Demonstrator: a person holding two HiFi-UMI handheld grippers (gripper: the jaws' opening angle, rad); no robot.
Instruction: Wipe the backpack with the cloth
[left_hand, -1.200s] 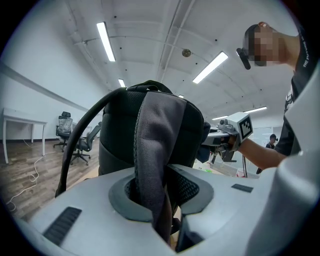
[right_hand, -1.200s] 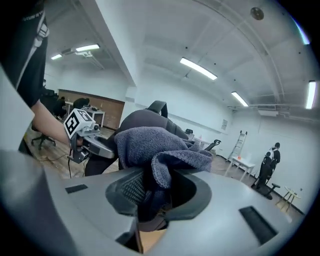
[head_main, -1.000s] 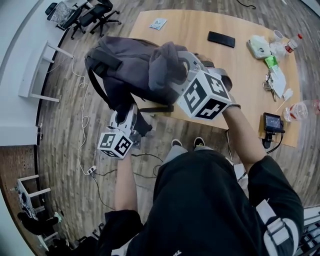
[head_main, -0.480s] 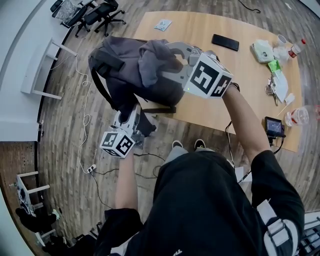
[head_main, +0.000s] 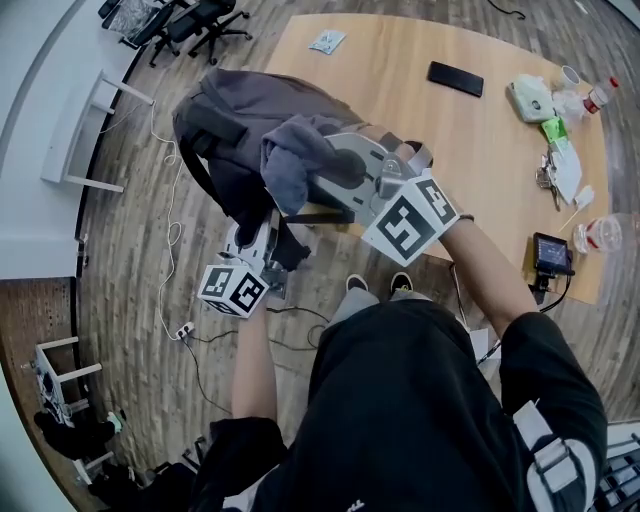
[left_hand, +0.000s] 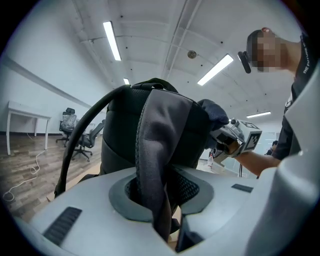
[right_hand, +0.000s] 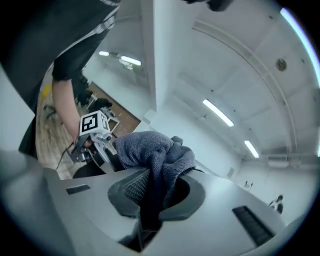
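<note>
A dark grey backpack (head_main: 235, 110) stands at the wooden table's near left corner. My left gripper (head_main: 260, 228) sits below it, shut on a grey strap (left_hand: 155, 150) that runs between its jaws in the left gripper view. The backpack (left_hand: 125, 130) fills that view. My right gripper (head_main: 325, 170) has just been closing and is shut on a bunched grey cloth (head_main: 290, 160), which lies against the backpack's near side. In the right gripper view the cloth (right_hand: 152, 147) spills out of the jaws (right_hand: 152, 192).
The wooden table (head_main: 420, 130) holds a black phone (head_main: 455, 78), a white pack (head_main: 530, 97), keys (head_main: 548, 165), a small device (head_main: 549, 250) and a bottle (head_main: 600, 232). Office chairs (head_main: 190, 20) stand far left. Cables (head_main: 165, 250) trail on the floor.
The right gripper carried the cloth from the backpack's top down its near side, towards me, and its cube turned. The left gripper and backpack stayed put.
</note>
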